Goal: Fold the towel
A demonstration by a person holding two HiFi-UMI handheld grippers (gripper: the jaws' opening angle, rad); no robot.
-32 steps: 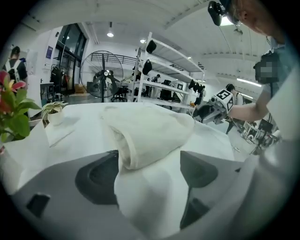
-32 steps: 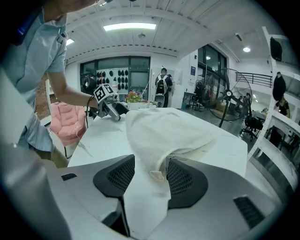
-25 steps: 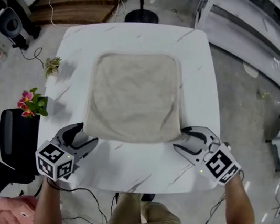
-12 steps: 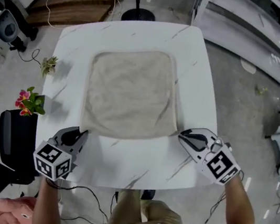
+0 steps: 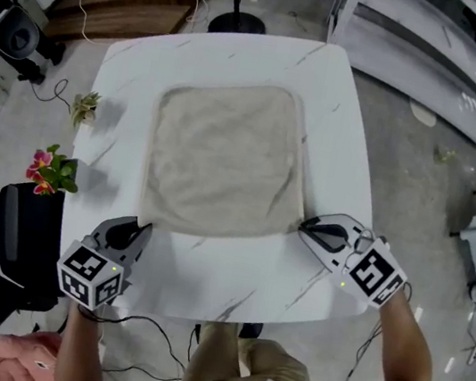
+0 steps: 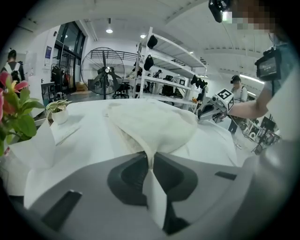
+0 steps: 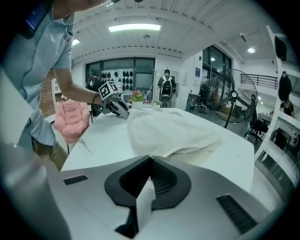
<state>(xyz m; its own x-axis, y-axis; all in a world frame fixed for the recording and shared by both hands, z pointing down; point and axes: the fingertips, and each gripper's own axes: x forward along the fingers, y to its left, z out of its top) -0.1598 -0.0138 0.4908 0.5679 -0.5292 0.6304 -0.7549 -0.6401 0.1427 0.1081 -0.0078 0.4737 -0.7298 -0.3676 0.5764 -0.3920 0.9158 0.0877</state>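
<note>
Left gripper (image 6: 150, 158): my jaws have just been closing, now pinched on the towel (image 5: 225, 151) at its near left corner.
Right gripper (image 7: 151, 161): my jaws tight on the near right corner.
Towel: spread flat mid-table, near corners drawn up into my jaws.
Table (image 5: 206, 275): white, marble-look.
Room: small plant (image 5: 87, 105) and pink flowers (image 5: 50, 170) left, fan stand (image 5: 237, 20) far, shelving (image 5: 441, 56) far right.

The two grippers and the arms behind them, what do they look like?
Both the left gripper and the right gripper are light grey moulded shells with dark jaw linings. Each carries a white cube with black square markers. A thin dark cable trails behind the left one. Forearms unsleeved; shirt light blue.
</note>
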